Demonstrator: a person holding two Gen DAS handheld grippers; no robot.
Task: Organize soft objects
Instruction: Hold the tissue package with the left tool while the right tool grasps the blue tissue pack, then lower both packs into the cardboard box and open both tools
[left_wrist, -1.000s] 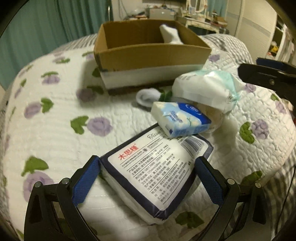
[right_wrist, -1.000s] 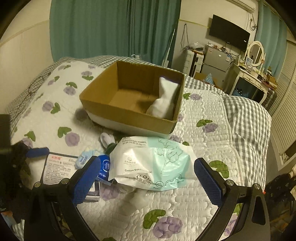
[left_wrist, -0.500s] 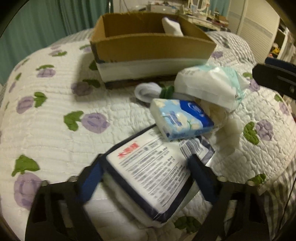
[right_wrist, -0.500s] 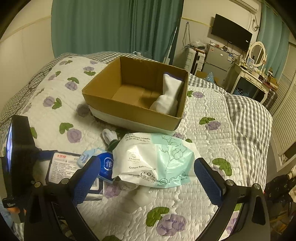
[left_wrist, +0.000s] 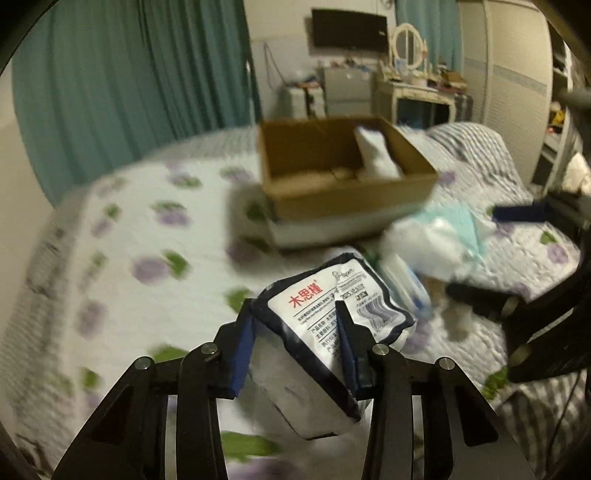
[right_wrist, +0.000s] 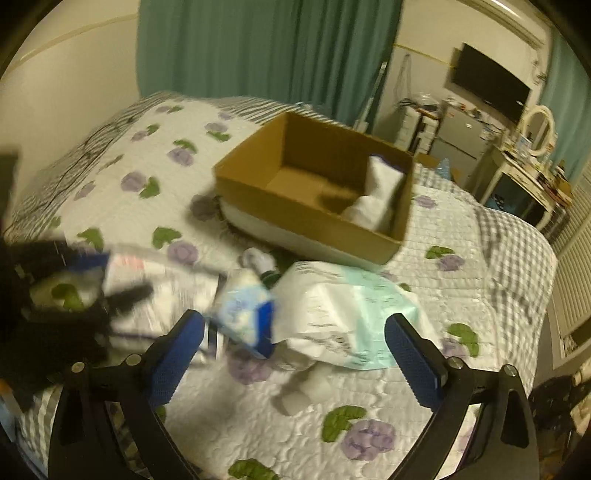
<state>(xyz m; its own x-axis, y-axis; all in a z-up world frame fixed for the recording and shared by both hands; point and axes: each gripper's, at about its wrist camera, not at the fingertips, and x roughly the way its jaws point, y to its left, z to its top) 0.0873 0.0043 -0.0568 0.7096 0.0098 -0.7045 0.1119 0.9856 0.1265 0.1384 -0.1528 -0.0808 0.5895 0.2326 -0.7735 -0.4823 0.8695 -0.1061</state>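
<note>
Navy-edged tissue pack pinched in my left gripper, lifted off the quilt.

My left gripper (left_wrist: 295, 325) was clamped on the dark-bordered white plastic tissue pack with red characters (left_wrist: 332, 317), its blue pads squeezing the pack's sides so it hung tilted above the white quilt with purple flowers (left_wrist: 122, 258). My right gripper (right_wrist: 293, 343) stood wide apart, holding nothing, over the crumpled white-and-mint wipes packet (right_wrist: 351, 317) and the small blue-and-white pocket tissue pack (right_wrist: 247, 310), both lying on the quilt. Beyond them sat the open brown cardboard box (right_wrist: 295, 218), with a white soft bundle (right_wrist: 376, 195) leaning in its far right corner.
</note>
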